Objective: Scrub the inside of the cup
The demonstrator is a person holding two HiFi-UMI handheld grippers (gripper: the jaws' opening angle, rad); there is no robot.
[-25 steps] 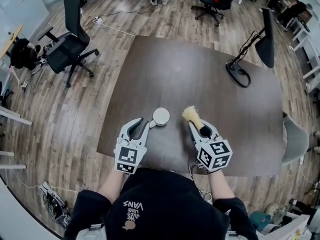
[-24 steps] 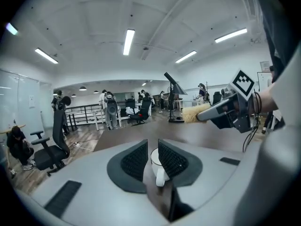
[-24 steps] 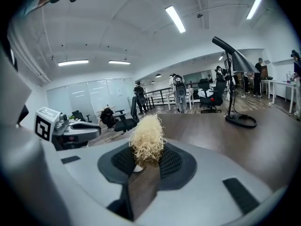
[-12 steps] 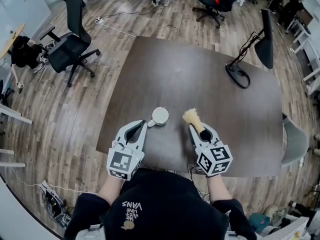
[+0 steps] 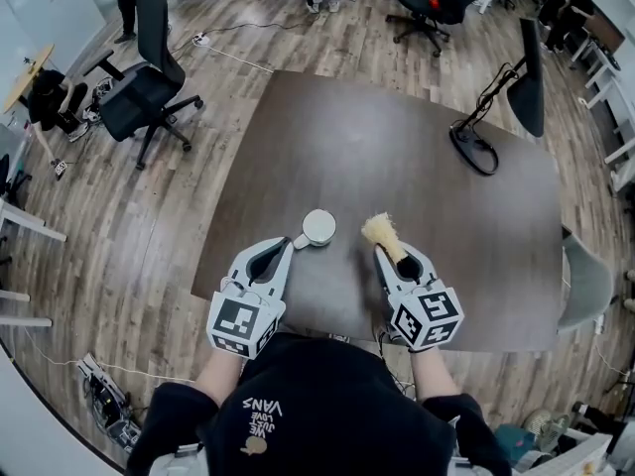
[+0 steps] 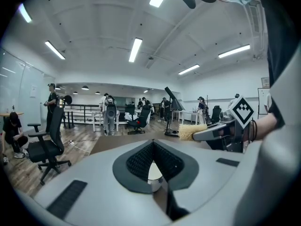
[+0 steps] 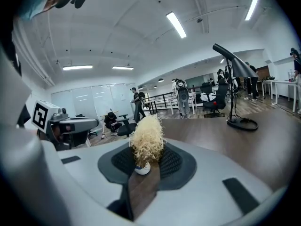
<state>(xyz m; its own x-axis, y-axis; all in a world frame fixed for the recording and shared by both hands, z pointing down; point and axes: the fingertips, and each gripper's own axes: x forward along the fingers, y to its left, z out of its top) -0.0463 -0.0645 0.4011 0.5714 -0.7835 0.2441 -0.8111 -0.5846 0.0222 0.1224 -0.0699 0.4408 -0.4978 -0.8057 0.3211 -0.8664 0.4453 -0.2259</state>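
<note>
Starting with the head view, note that your left gripper (image 5: 285,249) has just closed its jaws: a second ago they stood apart on either side of the handle of the cup (image 5: 318,228), and they are now clenched, apparently nipping that handle. The cup sits upright on the table (image 5: 397,147), where it stood before, so it looks secured but not lifted. Your right gripper (image 5: 386,254) grasps the brush (image 5: 380,229), bristles forward, just beside the cup and outside it; scrubbing has not begun. In the left gripper view, the pads (image 6: 138,161) meet along one line and only a sliver of the cup (image 6: 155,173) shows below them. The handle itself is hidden, so treat the grip as probable. In the right gripper view, the jaws clamp the brush (image 7: 147,140) by its shaft. The bristles block much of the scene ahead, and the cup is out of sight.
</note>
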